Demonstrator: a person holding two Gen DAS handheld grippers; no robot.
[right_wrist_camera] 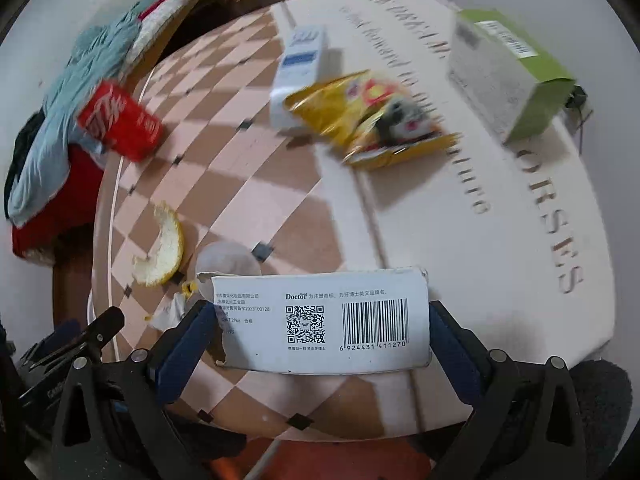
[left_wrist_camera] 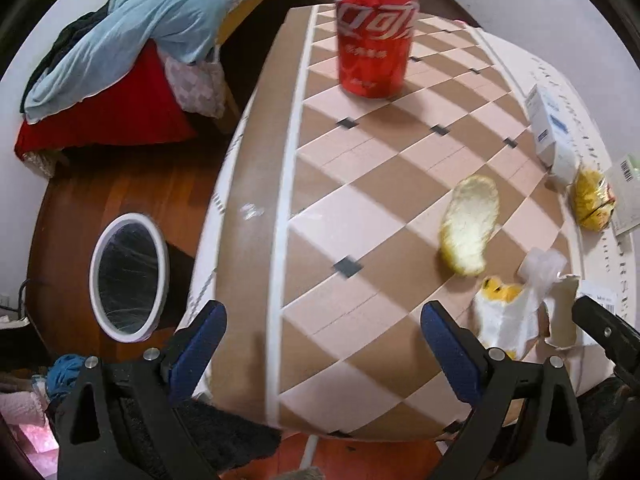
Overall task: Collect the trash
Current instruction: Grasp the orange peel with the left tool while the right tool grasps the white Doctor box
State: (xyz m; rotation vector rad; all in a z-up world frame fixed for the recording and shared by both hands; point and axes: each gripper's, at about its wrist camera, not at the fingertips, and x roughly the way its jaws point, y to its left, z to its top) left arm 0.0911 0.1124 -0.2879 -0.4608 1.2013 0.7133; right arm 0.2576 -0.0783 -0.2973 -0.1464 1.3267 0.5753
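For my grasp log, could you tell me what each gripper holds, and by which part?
The right gripper clamps the torn white cardboard toothpaste box across its two short ends. The left gripper is open and holds nothing.

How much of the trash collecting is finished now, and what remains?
Nothing looks binned yet; the bin beside the table shows only its liner. The right gripper grips a torn white box; the left gripper is open and empty. Left on the table: cola can, orange peel, yellow snack bag, crumpled tissue, two other boxes.
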